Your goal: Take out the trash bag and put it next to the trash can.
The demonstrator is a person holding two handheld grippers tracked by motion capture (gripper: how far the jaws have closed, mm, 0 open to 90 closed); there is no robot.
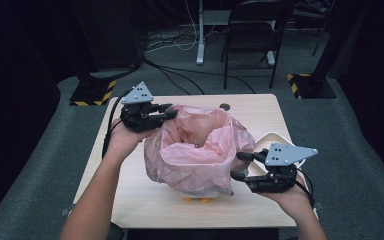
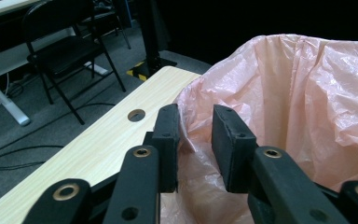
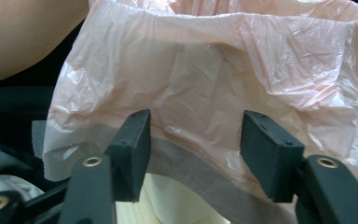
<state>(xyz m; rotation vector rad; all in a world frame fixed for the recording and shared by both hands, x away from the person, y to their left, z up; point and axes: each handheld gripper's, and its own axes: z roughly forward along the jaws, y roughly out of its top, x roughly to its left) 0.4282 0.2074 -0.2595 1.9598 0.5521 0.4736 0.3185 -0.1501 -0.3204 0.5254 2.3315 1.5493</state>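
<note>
**A:** Where is the pink bag (image 1: 195,150) now?

**B:** It stands in the middle of the worktop (image 1: 130,190), over a pale bin whose wall shows under the film in my right gripper view. Its mouth gapes upward, so its long axis runs roughly upright, with the film folded down over the rim all round.

**A:** And your left tongs (image 1: 172,111)?

**B:** At the bag's far-left rim, level, pointing across the mouth. In the left gripper view the jaws stand narrow with a fold of the rim between them, but a gap shows at each pad, so I judge they aren't pinching it yet.

**A:** The right tongs (image 1: 241,165)?

**B:** At the bag's near-right side, wide apart, the film bulging just ahead of the pads; nothing is held. A white tray (image 1: 275,140) sits just beyond them, on the bag's right.

**A:** Why opposite corners?

**B:** My guess: working the rim from two sides keeps the liner taut and stops it sliding into the bin.
</note>
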